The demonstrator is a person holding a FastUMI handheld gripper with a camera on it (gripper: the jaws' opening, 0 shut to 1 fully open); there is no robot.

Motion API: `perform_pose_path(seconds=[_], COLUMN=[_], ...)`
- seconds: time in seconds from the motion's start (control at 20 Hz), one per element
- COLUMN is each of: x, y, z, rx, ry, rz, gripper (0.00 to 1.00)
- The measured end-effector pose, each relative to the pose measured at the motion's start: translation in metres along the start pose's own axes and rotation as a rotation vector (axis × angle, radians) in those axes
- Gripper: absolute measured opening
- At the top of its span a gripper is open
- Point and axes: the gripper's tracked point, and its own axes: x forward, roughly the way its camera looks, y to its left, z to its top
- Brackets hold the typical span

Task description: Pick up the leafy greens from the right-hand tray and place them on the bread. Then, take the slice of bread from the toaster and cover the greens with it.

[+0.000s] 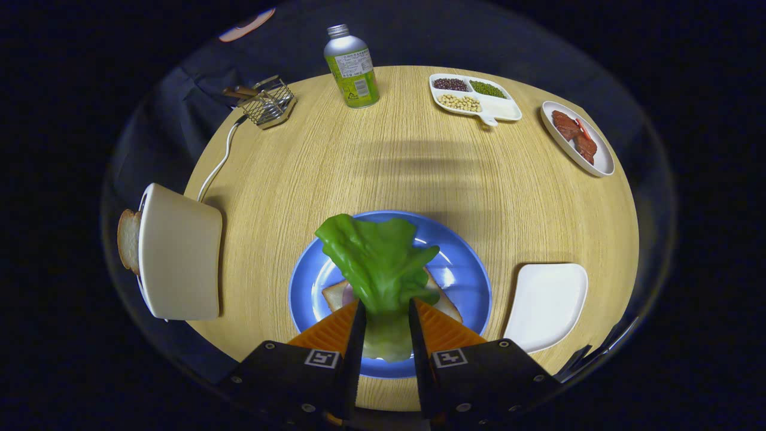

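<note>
Gripper view: hand-held gripper [386, 311] clamps ruffled leafy greens [377, 263] over bread [335, 294] on a round blue plate [467, 269].

1. Table [419, 179]: pale wood-grain top, matt, fine straight lines.
2. Blue plate [461, 263]: glossy, bright highlights on the rim.
3. Leafy greens [377, 263]: smooth, plastic-looking, slightly shiny; both fingers press on the pale stem.
4. Gripper [386, 317]: ribbed orange fingers [332, 329], matt black bodies behind.
5. Toaster [179, 251]: smooth cream casing, satin.
6. Bread slice [127, 239] in toaster: porous, matt.
7. Bottle [352, 69]: brushed metal with paper-like label.
8. Rack [268, 103]: shiny wire.
9. White tray [547, 305]: smooth, matt.
</note>
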Motion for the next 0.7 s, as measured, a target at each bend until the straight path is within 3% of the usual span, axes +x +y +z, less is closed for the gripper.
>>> perform_pose_path(seconds=[0.05, 0.2, 0.45, 0.7], x=[-0.004, -0.02, -0.054, -0.098], y=[0.001, 0.008, 0.031, 0.094], z=[-0.001, 0.008, 0.03, 0.054], rx=[0.01, 0.012, -0.016, -0.104], ry=[-0.001, -0.035, -0.116, -0.172], rz=[-0.002, -0.007, -0.009, 0.084], gripper=[0.47, 0.49, 0.75, 0.86])
